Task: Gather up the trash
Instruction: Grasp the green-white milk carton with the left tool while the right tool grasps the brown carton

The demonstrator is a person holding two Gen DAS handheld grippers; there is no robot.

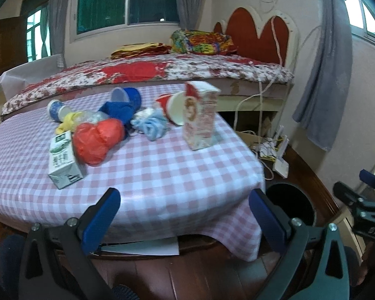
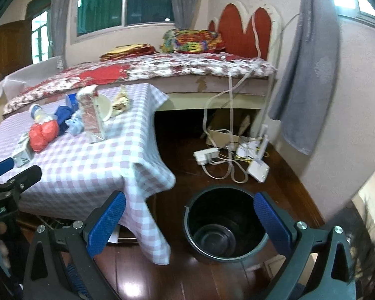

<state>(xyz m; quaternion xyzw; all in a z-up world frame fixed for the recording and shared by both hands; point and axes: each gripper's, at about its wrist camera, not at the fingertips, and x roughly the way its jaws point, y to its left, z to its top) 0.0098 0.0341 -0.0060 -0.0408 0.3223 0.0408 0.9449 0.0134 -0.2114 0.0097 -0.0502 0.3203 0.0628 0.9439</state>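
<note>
left wrist view: the left gripper (image 1: pixel 185 215) hangs with jaws wide apart, holding nothing, at the near edge of the checked table (image 1: pixel 142 172), where the trash pile (image 1: pixel 97 130) lies. right gripper (image 2: pixel 190 222), jaws likewise apart and holding nothing, hovers above the black bin (image 2: pixel 225 227) beside the table's corner.

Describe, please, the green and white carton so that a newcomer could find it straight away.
Start at the table with the pink checked cloth, where the trash lies in a cluster. The green and white carton lies on its side at the near left end, against a crumpled red plastic bag. Unlike the upright pink carton, it is small and toppled.
</note>
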